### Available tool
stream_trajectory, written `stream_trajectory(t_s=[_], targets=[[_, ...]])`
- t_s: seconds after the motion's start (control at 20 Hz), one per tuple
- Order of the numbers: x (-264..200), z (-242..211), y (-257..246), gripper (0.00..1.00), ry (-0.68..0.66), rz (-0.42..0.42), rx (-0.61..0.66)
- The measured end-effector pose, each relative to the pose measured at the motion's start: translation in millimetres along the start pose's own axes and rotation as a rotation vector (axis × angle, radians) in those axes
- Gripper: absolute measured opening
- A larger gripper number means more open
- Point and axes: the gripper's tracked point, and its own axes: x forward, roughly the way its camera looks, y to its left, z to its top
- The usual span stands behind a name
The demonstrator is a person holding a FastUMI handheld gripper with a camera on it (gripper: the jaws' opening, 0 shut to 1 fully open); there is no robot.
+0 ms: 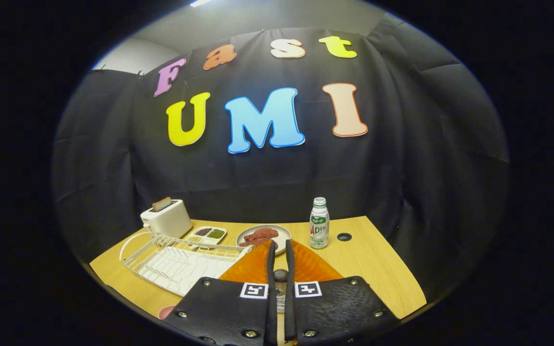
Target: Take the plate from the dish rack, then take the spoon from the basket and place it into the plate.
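orange plate [313, 266] — gripper [280, 247] fingers closed on its rim

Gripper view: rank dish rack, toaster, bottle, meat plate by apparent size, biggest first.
1. Dish rack, clearly largest, though it is also nearest.
2. Toaster.
3. Meat plate and bottle: too close to rank; the plate is wide and flat, the bottle tall and narrow.

The claw is shut on the orange plate.

bottle [319, 229]: label shows large red "AD", smaller print too small to read | claw [280, 254]: two square black-and-white coded markers on its mounts, no letters; fingers nearly closed on an orange plate [306, 266] | no other readable text
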Motion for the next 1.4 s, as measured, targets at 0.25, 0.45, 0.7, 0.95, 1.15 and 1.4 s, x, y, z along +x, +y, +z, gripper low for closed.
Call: stream_trajectory(t_s=[0.25,0.45,0.7,0.95,1.15,1.4], targets=[[-29.5,37.1,15.9,0.06,-0.036,0.015,0.002],[-53.1,42.3,33.1,0.06,-0.025,0.023,-0.013],[-71.8,14.2,65.7,0.06,0.043,0.066,-0.043],[-78.4,-20.8,93.0,0.06,0.12,0.108,-0.059],[-72.9,-54.5,118.9,0.06,0.193,0.161,-0.065],[-63.0,-92.2,153.7,0.06,0.278,0.242,-0.068]])
